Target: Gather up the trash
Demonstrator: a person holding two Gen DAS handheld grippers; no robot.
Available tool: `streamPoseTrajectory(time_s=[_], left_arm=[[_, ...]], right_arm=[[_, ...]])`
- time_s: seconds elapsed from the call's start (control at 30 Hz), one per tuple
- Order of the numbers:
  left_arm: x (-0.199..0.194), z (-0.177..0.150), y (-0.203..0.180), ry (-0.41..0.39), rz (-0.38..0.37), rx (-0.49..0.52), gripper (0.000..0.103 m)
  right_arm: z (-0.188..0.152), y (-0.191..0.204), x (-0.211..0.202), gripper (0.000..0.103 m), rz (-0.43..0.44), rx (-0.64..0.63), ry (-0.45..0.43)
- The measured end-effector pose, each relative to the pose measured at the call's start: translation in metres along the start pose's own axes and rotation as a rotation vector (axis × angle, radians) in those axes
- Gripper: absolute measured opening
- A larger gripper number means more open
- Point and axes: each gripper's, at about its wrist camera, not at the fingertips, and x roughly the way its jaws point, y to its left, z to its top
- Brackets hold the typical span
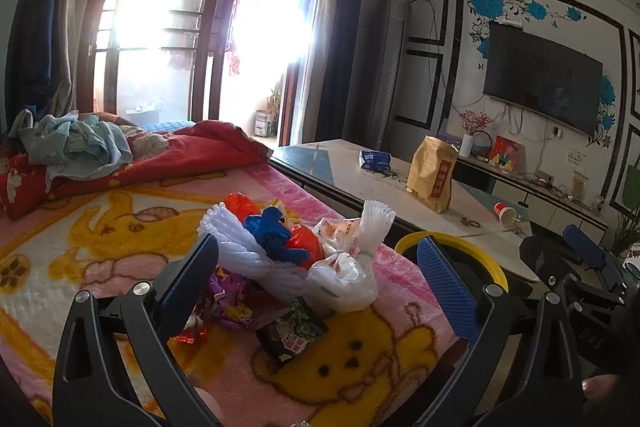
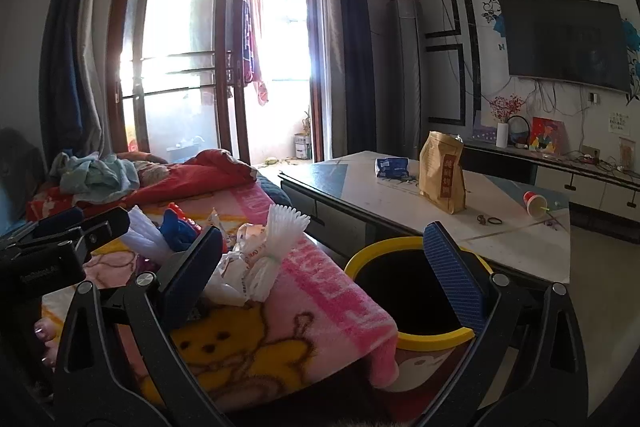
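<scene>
wrappers lie nearest: a dark snack packet (image 1: 291, 333) flat on the pink blanket (image 1: 120, 227) of the bed, just in front of the left tool (image 1: 318, 285), and beside it a purple and red foil wrapper (image 1: 224, 301), partly behind the tool's left finger. both look very light, thin and a bit slippery, so i think it is better to pinch a raised corner or a crumpled fold, not the flat middle, where the fingers would press into the soft blanket.

the left tool stands wide and holds nothing. the right tool (image 2: 322, 273) is also wide and empty, and it looks over the bed edge toward the yellow-rimmed bin (image 2: 384, 247), which stands on the floor just beside the bed.

behind the wrappers is the main pile: white foam netting (image 1: 240, 247), soft and springy, with a blue crumpled piece (image 1: 272, 231) and red plastic (image 1: 308, 245) on it. a knotted white plastic bag (image 1: 344, 275) touches the netting; its tied neck looks like the firmest place to take hold. all seems light and not fragile, but loose pieces may fall out if the pile is lifted together.

farther, on the desk (image 2: 400, 203), stand a brown paper bag (image 2: 442, 173) and a blue packet (image 2: 392, 167), and a red paper cup (image 2: 535, 205) lies tipped over, easy to crush.
</scene>
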Motion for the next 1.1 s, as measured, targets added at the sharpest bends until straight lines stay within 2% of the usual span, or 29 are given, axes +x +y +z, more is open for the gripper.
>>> streamPoseTrajectory(time_s=[1.1], left_arm=[[0.0038, -0.0023, 0.0014, 0.008, 0.016, -0.013, 0.097]], right_arm=[[0.0007, -0.0007, 0.0070, 0.092, 0.000, 0.019, 0.026]])
